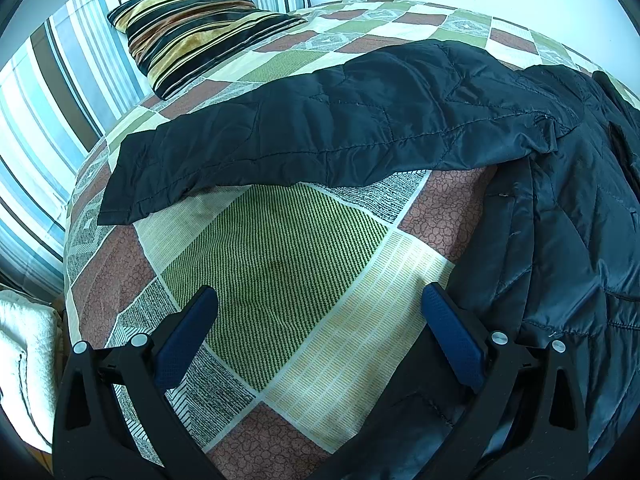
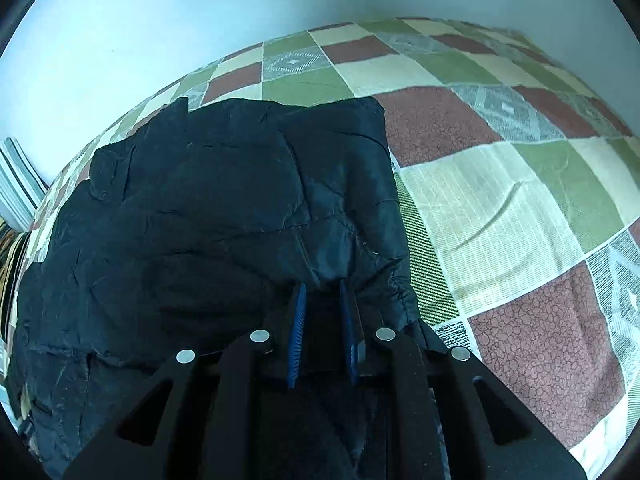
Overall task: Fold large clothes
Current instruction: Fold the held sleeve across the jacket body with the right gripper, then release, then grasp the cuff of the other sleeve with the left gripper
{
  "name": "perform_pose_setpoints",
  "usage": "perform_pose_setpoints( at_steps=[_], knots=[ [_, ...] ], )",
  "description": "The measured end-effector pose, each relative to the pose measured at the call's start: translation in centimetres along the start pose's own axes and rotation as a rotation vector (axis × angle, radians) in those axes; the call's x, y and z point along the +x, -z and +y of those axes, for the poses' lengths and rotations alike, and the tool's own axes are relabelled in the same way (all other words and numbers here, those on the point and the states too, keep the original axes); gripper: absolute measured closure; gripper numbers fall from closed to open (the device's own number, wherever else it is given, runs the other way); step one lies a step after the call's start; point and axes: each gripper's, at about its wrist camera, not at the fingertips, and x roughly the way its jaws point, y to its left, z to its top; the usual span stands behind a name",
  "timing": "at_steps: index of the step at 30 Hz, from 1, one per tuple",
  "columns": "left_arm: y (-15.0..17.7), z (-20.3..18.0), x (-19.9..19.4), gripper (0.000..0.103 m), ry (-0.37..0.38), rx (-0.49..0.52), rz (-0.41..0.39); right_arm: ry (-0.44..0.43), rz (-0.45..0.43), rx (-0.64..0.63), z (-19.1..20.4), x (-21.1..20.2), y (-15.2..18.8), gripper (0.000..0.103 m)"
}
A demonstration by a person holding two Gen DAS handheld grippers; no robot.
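A large dark quilted jacket (image 1: 560,208) lies on a bed with a checked cover (image 1: 280,248). One sleeve (image 1: 304,136) stretches out to the left across the cover. My left gripper (image 1: 320,300) is open and empty above the bare cover, just left of the jacket's body and below the sleeve. My right gripper (image 2: 322,292) is shut on a bunched fold of the jacket (image 2: 200,220); the fabric fills the gap between the blue pads (image 2: 298,332). The jacket's part under the right gripper is hidden.
A striped cushion (image 1: 192,28) lies at the head of the bed against striped pillows (image 1: 48,92). A white towel-like pile (image 1: 24,360) sits off the bed's left edge. A pale wall (image 2: 160,20) runs behind the bed. Checked cover (image 2: 520,220) spreads right of the jacket.
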Motion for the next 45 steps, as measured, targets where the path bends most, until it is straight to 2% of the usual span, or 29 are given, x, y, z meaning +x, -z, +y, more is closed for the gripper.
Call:
perform_pose_setpoints(
  at_steps=[6,8,10,14,18,19,21,23,25,30,36,40,45],
  knots=[
    [0.0,0.1,0.1,0.002,0.007,-0.005,0.003,-0.036,-0.049,0.048,-0.4,-3.9,0.8,0.083],
    [0.0,0.1,0.1,0.002,0.006,-0.005,0.002,-0.033,-0.073,0.032,-0.1,-5.6,1.4,0.076],
    [0.0,0.1,0.1,0.002,0.006,-0.005,0.002,-0.009,-0.106,0.025,0.1,-7.3,2.4,0.057],
    [0.0,0.1,0.1,0.002,0.006,-0.005,0.002,0.063,-0.148,-0.004,0.4,-9.6,5.2,0.054],
    [0.0,0.1,0.1,0.002,0.007,-0.006,0.002,0.122,-0.139,0.003,-0.1,-10.0,7.5,0.053],
    [0.1,0.1,0.1,0.002,0.007,-0.006,0.002,0.154,-0.141,0.001,-0.2,-10.0,8.1,0.047],
    [0.1,0.1,0.1,0.002,0.007,-0.006,0.002,0.175,-0.137,0.004,-0.7,-9.7,8.6,0.041],
    [0.1,0.1,0.1,0.002,0.007,-0.006,0.002,0.176,-0.112,0.02,-1.3,-8.9,8.8,0.04],
    [0.1,0.1,0.2,0.002,0.009,-0.006,0.003,0.18,-0.092,0.023,-1.6,-7.9,9.1,0.035],
    [0.1,0.3,0.5,0.002,0.03,-0.021,0.017,0.194,-0.069,0.028,-1.7,-6.9,9.4,0.031],
    [-0.1,1.4,1.0,0.002,0.105,-0.074,0.054,0.224,-0.067,0.01,-1.3,-6.7,9.6,0.03],
    [-0.2,2.0,0.1,0.002,0.118,-0.055,0.028,0.244,-0.072,-0.002,-0.7,-6.8,9.6,0.03],
    [-0.6,4.9,-1.6,0.002,0.117,-0.094,-0.041,0.264,-0.107,-0.011,-0.2,-8.3,8.6,0.03]
  ],
)
